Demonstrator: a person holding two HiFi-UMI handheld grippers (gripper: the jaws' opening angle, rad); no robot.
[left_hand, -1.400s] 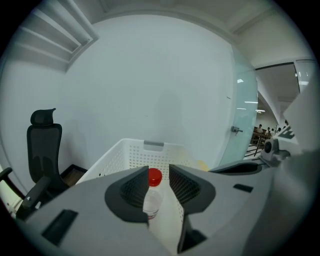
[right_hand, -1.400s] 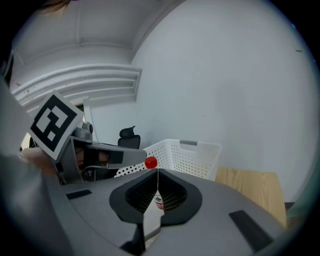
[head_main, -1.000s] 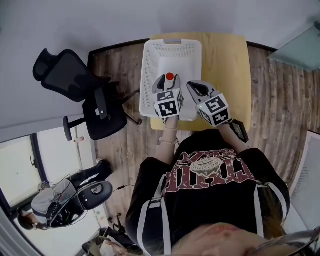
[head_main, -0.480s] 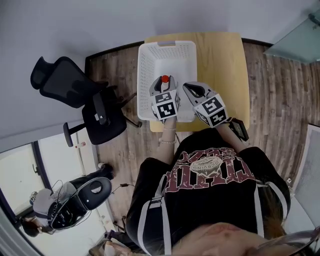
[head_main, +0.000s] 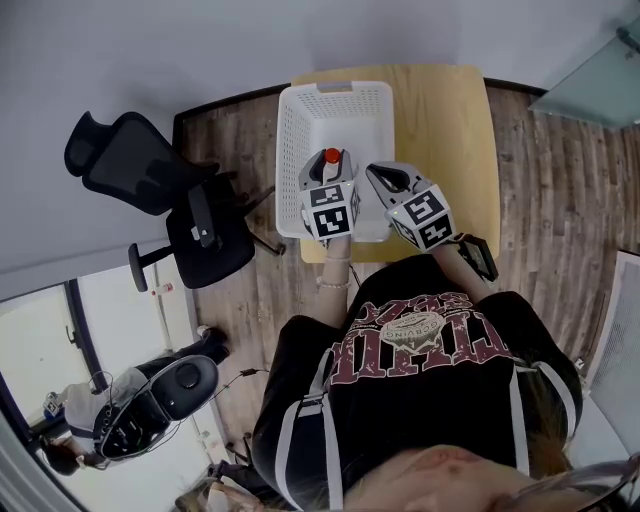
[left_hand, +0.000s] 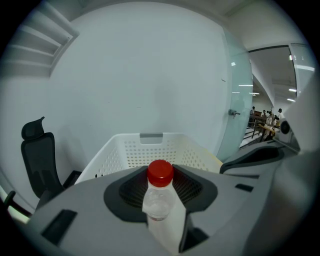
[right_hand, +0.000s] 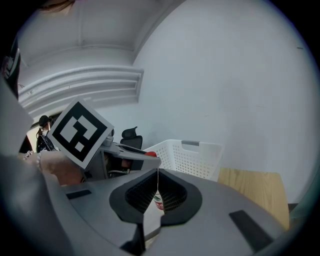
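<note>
Pinching a clear bottle (left_hand: 159, 200) just below its red cap (left_hand: 160, 172), the left gripper (left_hand: 160, 186) has both dark ribbed pads pressed against the bottle's neck. The bottle stands upright between them. In the head view it shows over the near half of a white basket (head_main: 286, 140), cap up; how high above the basket floor it hangs cannot be told. The left gripper view shows the basket's perforated far wall and grey handle behind the cap.

The right gripper (right_hand: 157, 181) sits just beside the left one, over the basket's near right corner. Its jaws are pressed together, with only a thin line between the pads and nothing caught there. Its view looks past the left gripper's marker cube and the person's hand (right_hand: 54, 169) towards the basket.

The basket rests on the left part of a wooden table (head_main: 445, 130). A black chair (head_main: 140, 180) stands on the floor to the left, well apart from the table.
</note>
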